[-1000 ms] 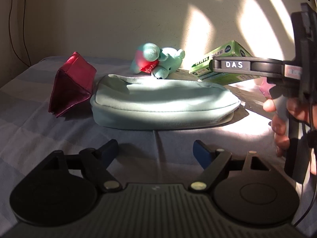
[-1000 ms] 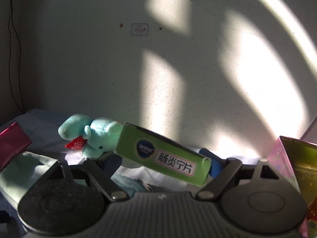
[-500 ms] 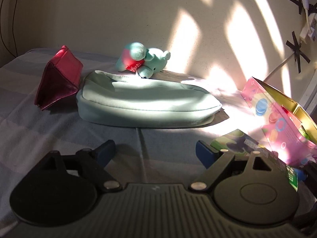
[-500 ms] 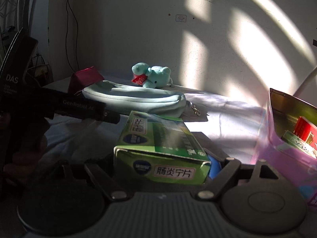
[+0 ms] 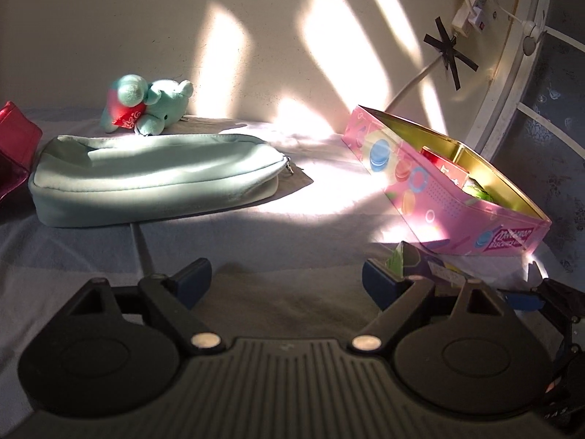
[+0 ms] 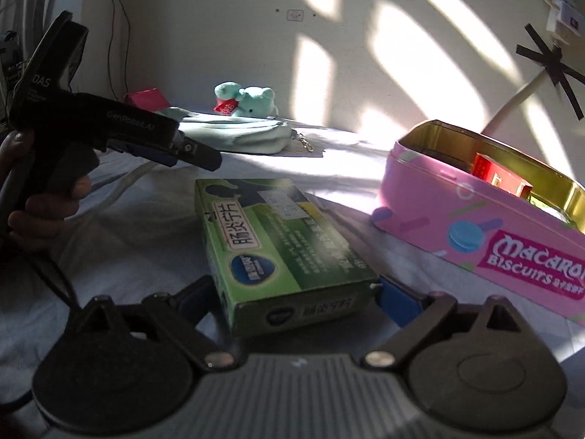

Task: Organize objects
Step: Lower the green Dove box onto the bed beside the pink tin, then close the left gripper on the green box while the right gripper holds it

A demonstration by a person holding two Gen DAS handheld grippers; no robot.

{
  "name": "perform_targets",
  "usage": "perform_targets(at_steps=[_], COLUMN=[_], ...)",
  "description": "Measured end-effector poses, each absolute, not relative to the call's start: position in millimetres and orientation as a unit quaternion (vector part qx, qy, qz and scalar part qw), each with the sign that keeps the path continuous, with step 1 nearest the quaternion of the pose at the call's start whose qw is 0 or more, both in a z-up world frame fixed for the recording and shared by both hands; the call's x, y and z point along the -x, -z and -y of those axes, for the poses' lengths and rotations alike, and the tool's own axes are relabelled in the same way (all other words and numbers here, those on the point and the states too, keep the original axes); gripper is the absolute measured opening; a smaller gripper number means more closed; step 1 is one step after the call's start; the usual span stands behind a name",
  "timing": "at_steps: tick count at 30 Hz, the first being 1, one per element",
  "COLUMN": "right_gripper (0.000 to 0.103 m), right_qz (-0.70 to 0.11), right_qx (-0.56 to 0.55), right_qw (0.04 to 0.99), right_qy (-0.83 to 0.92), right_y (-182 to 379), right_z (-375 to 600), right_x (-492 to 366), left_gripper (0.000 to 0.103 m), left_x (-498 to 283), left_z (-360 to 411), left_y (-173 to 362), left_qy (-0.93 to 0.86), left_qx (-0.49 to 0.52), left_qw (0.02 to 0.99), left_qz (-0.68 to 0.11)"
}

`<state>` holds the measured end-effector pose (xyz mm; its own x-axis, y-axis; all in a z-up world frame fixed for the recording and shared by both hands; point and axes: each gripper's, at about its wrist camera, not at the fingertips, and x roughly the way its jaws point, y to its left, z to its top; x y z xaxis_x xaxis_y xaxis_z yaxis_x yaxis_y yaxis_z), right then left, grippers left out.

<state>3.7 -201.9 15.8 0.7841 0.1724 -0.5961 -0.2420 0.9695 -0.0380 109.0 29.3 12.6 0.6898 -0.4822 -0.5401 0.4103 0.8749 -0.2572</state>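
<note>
A green medicine box (image 6: 278, 248) lies flat on the bedsheet between the fingers of my right gripper (image 6: 298, 294). Its jaws are opening, and the blue pads (image 6: 396, 300) stand just off the box's sides. In the left wrist view only a corner of the green box (image 5: 411, 259) shows behind the right finger. My left gripper (image 5: 287, 278) is open over bare sheet with nothing between its fingers. The right wrist view shows the left gripper (image 6: 197, 155) held by a hand (image 6: 47, 205) at the left. The open pink biscuit tin (image 6: 475, 219) (image 5: 457, 219) stands right of the box.
Inside the tin are a red box (image 6: 493, 177) and something green. A pale teal pouch (image 5: 146, 179) lies at the left, a teal plush toy (image 5: 146, 106) behind it by the wall, a magenta pouch (image 5: 14, 146) at the far left. A taped power strip (image 5: 471, 7) hangs on the wall.
My right gripper has brought the green box from near the plush down to the sheet beside the pink tin, and its jaws have spread. The left view has swung right, bringing the tin into sight.
</note>
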Motion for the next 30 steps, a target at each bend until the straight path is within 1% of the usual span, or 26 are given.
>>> perform_targets(at_steps=[3, 8, 11, 14, 17, 19, 22, 27, 30], right_gripper=[0.096, 0.096, 0.094, 0.093, 0.093, 0.093, 0.093, 0.091, 0.092], right_qz=[-0.314, -0.306, -0.313, -0.321, -0.321, -0.32, -0.319, -0.318, -0.317], right_qx=[0.033, 0.061, 0.07, 0.055, 0.05, 0.049, 0.042, 0.034, 0.032], right_qw=[0.943, 0.941, 0.937, 0.935, 0.934, 0.934, 0.935, 0.935, 0.935], right_qy=[-0.104, -0.129, -0.14, -0.144, -0.147, -0.149, -0.151, -0.151, -0.153], right_y=[-15, -14, -12, -11, -11, -11, -11, -12, -12], right_z=[211, 200, 197, 200, 202, 202, 204, 207, 208], right_x=[-6, -1, -3, -5, -5, -4, -3, -3, -1], left_gripper=[0.091, 0.092, 0.092, 0.091, 0.088, 0.084, 0.083, 0.083, 0.084], left_x=[-108, -115, -112, -104, -96, -93, -89, -89, -96], left_z=[-28, -32, -24, -3, 16, 23, 30, 21, -1], left_y=[-12, -9, -11, -11, -11, -11, -10, -15, -21], left_qy=[0.249, 0.257, 0.265, 0.283, 0.297, 0.315, 0.331, 0.316, 0.29], left_qx=[0.058, 0.097, 0.113, 0.092, 0.063, 0.06, 0.053, 0.056, 0.091], left_qw=[0.916, 0.904, 0.898, 0.894, 0.892, 0.886, 0.88, 0.886, 0.894], left_qz=[-0.309, -0.329, -0.333, -0.336, -0.334, -0.335, -0.336, -0.334, -0.328])
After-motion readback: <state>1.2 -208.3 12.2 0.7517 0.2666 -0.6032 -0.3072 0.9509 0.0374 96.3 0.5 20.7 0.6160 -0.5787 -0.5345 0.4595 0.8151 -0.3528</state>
